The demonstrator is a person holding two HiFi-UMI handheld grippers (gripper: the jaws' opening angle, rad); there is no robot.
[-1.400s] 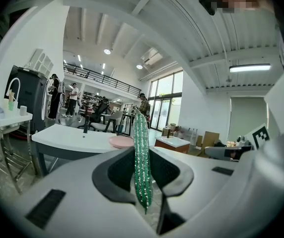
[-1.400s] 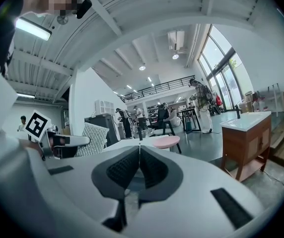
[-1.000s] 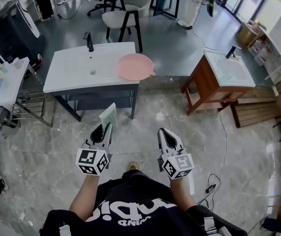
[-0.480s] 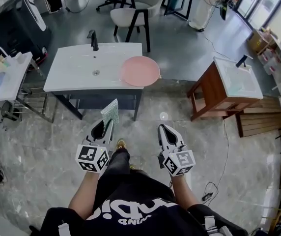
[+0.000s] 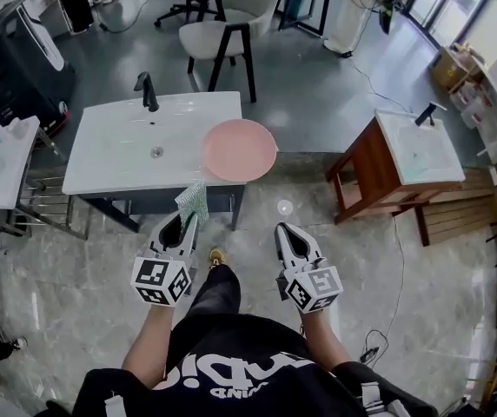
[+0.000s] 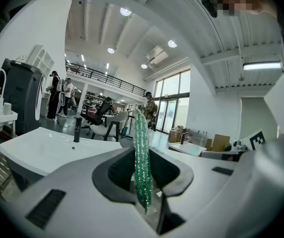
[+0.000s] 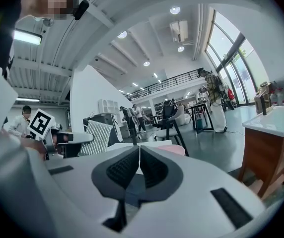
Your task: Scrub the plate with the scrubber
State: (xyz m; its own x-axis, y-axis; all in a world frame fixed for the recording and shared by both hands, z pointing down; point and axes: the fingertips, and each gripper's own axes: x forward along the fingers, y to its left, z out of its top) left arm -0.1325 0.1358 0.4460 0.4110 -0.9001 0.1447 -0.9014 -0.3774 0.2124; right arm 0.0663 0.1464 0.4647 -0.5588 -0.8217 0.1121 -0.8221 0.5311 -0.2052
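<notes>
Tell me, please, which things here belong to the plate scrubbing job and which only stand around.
Job: pink plate, green scrubber clamped in the left tool, white sink that bears the plate.
Just around: wooden washstand, chair, black faucet.

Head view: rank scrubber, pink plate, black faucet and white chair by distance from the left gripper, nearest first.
1. Scrubber, clamped in the left gripper.
2. Pink plate, on the basin's right end.
3. Black faucet, at the basin's back edge.
4. White chair, beyond the basin.
</notes>
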